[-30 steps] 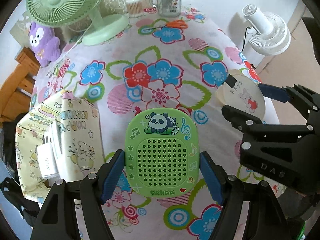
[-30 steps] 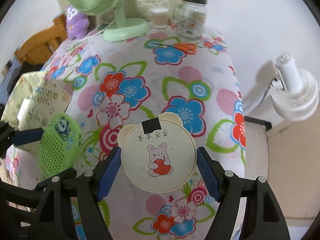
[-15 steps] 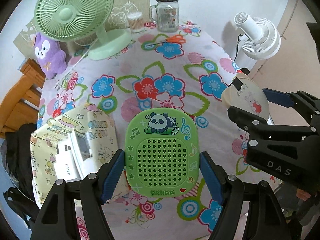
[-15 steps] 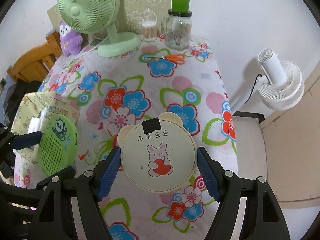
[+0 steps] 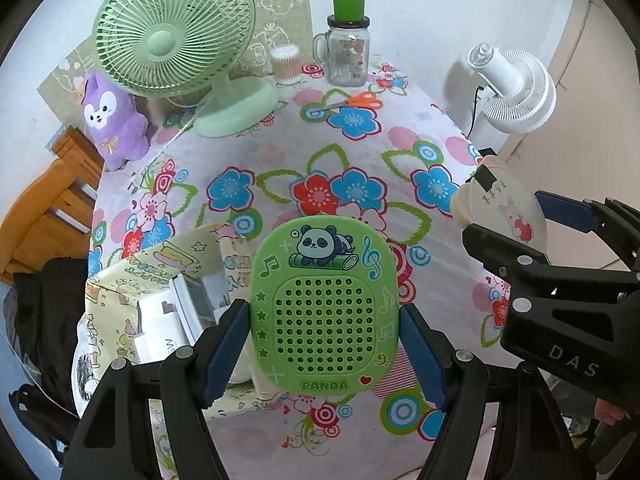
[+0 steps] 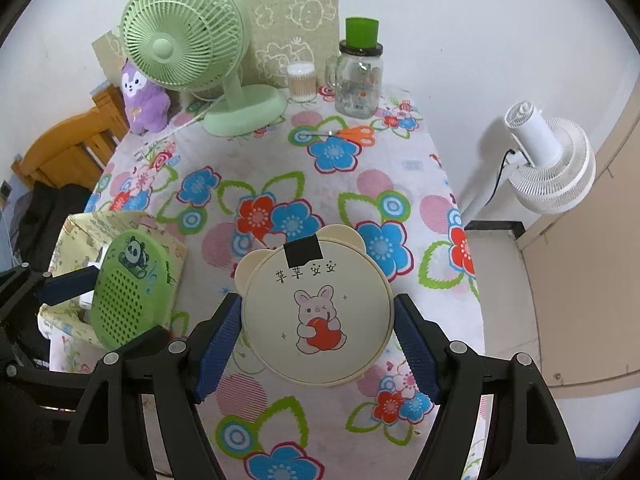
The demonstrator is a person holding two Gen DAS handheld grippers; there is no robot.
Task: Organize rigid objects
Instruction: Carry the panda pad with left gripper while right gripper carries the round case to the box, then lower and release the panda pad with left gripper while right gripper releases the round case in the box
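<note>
My left gripper (image 5: 324,354) is shut on a green panda case (image 5: 325,304) with a perforated face, held above the flowered table (image 5: 280,160); its blue pads press both sides. The same green case (image 6: 128,288) shows at the left of the right wrist view. My right gripper (image 6: 316,340) is shut on a cream round bunny case (image 6: 316,312) with bear ears and black tape at its top. In the left wrist view that bunny case (image 5: 502,210) hangs at the right edge. Both are lifted off the cloth.
A pale yellow fabric box (image 5: 160,280) holding white items (image 5: 160,320) sits at the table's left front. At the back stand a green fan (image 5: 176,36), a purple plush (image 5: 112,120), a cotton-swab tub (image 5: 285,65), a glass jar (image 5: 347,52) and orange scissors (image 5: 352,102). A white fan (image 5: 516,88) stands beyond the right edge.
Both grippers have risen with their cases, so more of the table and the back wall is in view. The grips have not changed.
</note>
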